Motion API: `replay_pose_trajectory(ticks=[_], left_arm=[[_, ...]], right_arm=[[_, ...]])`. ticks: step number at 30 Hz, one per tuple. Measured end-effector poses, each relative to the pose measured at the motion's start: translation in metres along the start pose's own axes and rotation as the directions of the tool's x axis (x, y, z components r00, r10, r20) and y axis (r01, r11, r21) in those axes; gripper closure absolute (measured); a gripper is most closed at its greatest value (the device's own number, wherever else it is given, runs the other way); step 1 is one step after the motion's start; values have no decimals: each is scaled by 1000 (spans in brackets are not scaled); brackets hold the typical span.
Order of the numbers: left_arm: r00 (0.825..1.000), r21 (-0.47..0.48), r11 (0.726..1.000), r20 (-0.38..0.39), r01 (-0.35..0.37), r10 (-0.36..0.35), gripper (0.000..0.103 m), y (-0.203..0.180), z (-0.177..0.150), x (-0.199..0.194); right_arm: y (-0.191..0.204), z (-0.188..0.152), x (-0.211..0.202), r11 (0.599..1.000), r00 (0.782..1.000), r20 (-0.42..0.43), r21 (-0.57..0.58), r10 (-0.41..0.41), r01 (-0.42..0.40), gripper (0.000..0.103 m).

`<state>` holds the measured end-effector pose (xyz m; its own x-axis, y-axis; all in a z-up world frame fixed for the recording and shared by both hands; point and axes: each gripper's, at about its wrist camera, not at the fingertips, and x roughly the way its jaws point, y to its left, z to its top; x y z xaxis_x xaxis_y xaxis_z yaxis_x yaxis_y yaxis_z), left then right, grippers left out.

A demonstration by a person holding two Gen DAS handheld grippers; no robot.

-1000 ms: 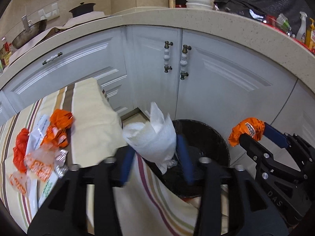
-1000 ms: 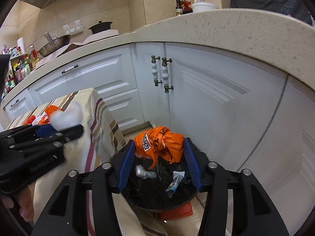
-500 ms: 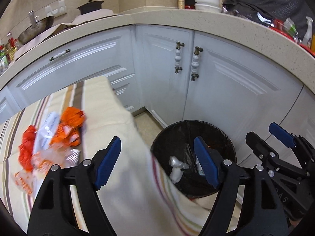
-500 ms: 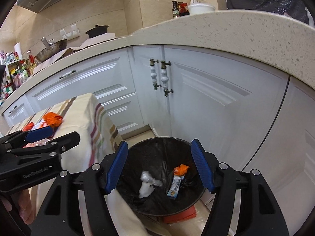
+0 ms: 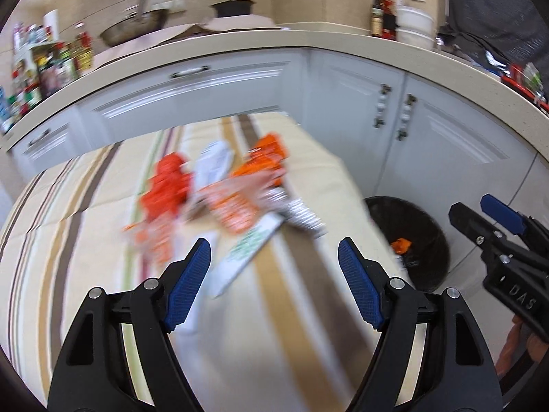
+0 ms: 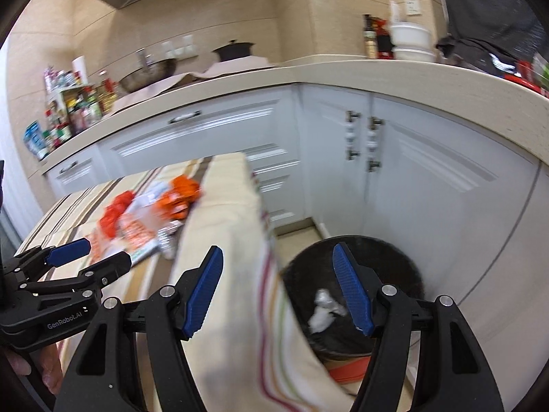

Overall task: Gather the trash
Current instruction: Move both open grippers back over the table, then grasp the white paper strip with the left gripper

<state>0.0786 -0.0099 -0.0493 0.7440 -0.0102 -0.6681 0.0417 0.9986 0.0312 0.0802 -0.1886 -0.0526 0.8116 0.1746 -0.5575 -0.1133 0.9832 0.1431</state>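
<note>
Several pieces of trash lie on the striped tablecloth (image 5: 308,326): orange wrappers (image 5: 164,189), a white-and-green packet (image 5: 247,250), a silver foil wrapper (image 5: 302,213). They also show in the right wrist view (image 6: 147,216). My left gripper (image 5: 274,271) is open and empty above the table, just short of the pile. My right gripper (image 6: 278,281) is open and empty over the table's right edge, beside the black trash bin (image 6: 387,250). The bin holds crumpled white paper (image 6: 324,312) and an orange wrapper (image 5: 399,245).
White cabinet doors with handles (image 6: 360,144) stand behind the bin. The beige countertop (image 6: 343,68) holds pots, bottles and a white bowl. An orange object (image 6: 350,369) lies on the floor under the bin. The right gripper shows at the left view's right edge (image 5: 487,219).
Both grippers opened and dropped the white paper and the orange wrapper into the bin, then swung left, away from the bin and toward the trash on the table.
</note>
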Motion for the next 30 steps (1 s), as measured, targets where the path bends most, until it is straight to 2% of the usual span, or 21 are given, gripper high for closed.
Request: replay_pose_trajectory(ticks=[7, 13, 23, 26, 30], left_arm=[[997, -81, 995, -52, -54, 50, 28, 53, -29, -5], [997, -93, 994, -67, -50, 44, 32, 71, -39, -3], [994, -81, 997, -110, 5, -14, 64, 70, -41, 17], [995, -55, 998, -103, 8, -14, 83, 66, -40, 18], [995, -44, 999, -98, 19, -23, 87, 64, -40, 17]], right_arm=[[44, -12, 3, 996, 997, -41, -64, 64, -66, 38], [64, -21, 8, 991, 993, -72, -89, 89, -95, 38], [73, -25, 10, 989, 991, -91, -97, 100, -109, 38], [73, -26, 10, 989, 990, -94, -96, 102, -111, 38], [76, -27, 12, 988, 989, -101, -95, 109, -119, 38]])
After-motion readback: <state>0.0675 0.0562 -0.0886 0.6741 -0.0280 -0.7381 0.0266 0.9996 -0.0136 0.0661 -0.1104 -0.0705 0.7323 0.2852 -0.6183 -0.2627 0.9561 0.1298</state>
